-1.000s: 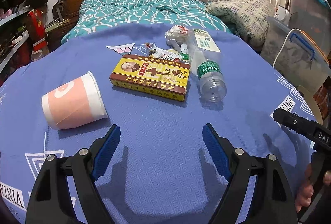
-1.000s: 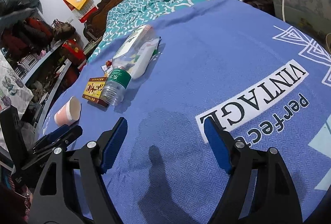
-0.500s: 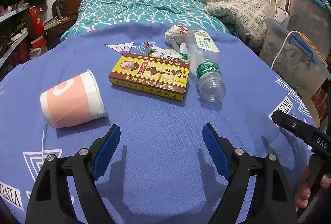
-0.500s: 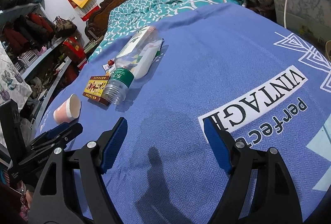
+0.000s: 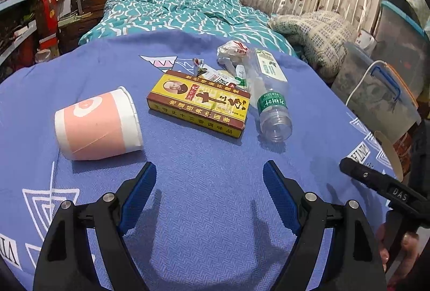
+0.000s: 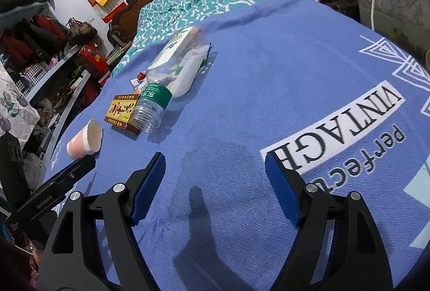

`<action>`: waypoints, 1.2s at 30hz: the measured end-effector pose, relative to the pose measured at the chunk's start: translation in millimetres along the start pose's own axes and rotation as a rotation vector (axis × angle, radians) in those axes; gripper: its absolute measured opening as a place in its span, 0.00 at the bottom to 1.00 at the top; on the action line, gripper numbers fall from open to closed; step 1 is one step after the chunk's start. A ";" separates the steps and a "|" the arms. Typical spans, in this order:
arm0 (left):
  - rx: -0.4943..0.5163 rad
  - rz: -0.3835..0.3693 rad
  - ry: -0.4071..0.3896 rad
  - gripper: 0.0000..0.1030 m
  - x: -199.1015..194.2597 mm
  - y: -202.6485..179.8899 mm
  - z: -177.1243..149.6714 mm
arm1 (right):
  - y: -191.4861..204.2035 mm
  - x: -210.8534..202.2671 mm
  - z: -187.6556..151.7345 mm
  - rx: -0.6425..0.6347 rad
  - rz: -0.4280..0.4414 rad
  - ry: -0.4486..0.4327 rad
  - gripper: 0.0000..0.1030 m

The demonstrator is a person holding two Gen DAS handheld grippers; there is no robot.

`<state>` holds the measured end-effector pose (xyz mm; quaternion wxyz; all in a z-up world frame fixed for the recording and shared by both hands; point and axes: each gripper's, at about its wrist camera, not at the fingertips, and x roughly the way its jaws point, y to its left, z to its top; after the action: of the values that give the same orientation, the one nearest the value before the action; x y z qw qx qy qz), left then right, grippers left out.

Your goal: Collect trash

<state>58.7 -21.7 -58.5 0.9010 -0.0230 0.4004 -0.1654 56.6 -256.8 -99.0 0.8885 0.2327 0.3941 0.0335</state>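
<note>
Both the left gripper (image 5: 209, 178) and right gripper (image 6: 215, 170) hang spread over bare blue cloth (image 5: 215, 224) near the tipped, seemingly empty cup (image 5: 98, 126), box (image 5: 199, 103) and bottle (image 5: 270, 100).

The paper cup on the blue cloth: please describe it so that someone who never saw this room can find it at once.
Start from the blue woven cloth with white printed patterns, where a small cluster of trash lies. The pink and white paper cup lies on its side at the left end of that cluster, beside the yellow and brown cardboard box. It alone is pink, and stands apart.

cup (image 5: 98, 127) left of box (image 5: 198, 102), bottle (image 5: 270, 100) right
</note>
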 end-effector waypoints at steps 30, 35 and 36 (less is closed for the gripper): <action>-0.086 -0.065 -0.028 0.76 -7.5 17.6 2.0 | 73.1 89.6 69.2 -0.083 -0.006 0.084 0.72; -0.092 -0.073 -0.028 0.75 -8.2 19.4 1.3 | 66.7 96.7 62.6 -0.077 0.044 0.135 0.43; -0.093 -0.075 -0.027 0.75 -8.3 19.7 1.2 | 62.9 90.0 59.6 -0.070 0.052 0.129 0.43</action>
<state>60.0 -0.5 -55.2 0.8975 -0.0822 0.3943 -0.1797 169.0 -202.1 -98.3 0.8677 0.2089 0.4429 0.0853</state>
